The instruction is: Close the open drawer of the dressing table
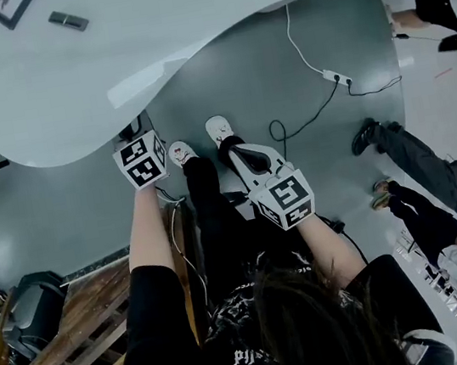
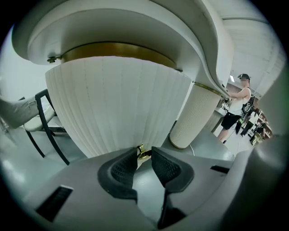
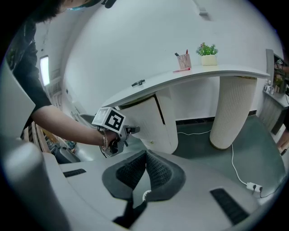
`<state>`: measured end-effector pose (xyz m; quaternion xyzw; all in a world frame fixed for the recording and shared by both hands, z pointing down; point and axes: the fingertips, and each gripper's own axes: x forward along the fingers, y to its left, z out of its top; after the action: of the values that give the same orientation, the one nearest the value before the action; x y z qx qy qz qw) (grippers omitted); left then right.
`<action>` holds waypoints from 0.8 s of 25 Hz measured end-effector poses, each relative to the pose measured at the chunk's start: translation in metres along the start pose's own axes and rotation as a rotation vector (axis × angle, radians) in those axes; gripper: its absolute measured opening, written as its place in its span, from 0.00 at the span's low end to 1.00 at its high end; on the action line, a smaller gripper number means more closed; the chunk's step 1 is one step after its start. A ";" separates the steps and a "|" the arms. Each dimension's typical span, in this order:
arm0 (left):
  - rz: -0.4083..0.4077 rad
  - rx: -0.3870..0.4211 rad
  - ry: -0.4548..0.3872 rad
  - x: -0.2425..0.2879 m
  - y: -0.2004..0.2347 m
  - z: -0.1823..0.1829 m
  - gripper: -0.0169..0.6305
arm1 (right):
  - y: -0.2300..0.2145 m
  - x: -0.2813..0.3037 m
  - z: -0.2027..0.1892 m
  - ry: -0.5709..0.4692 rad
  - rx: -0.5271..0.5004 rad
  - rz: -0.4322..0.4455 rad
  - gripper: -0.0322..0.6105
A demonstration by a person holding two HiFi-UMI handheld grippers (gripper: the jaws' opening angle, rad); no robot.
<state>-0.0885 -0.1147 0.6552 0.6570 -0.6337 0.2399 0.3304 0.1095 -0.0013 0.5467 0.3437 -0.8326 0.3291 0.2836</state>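
Left gripper view: knob [image 2: 142, 153] between jaws

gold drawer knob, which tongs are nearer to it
Left. The left tongs grip the gold knob between their tips. The right tongs, shut and empty, hang back from the drawer, well short of the knob.

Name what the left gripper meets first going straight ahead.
The gold knob between the jaws of the left gripper, on the white ribbed drawer front just behind; the gap to that front is hard to judge.
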 end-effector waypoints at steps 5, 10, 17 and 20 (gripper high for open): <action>0.009 0.015 -0.011 0.008 0.004 0.009 0.20 | -0.002 0.003 0.003 -0.006 0.005 -0.005 0.09; 0.022 0.013 -0.034 0.010 0.008 0.012 0.20 | 0.000 0.008 0.002 -0.001 0.009 -0.005 0.09; 0.027 0.048 -0.065 0.011 0.006 0.015 0.20 | 0.001 0.014 0.012 -0.018 0.005 0.002 0.09; 0.030 0.049 -0.073 0.014 0.009 0.019 0.20 | 0.003 0.016 0.013 -0.017 0.004 0.004 0.09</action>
<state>-0.0978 -0.1386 0.6540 0.6637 -0.6491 0.2363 0.2870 0.0941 -0.0153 0.5492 0.3455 -0.8349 0.3286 0.2749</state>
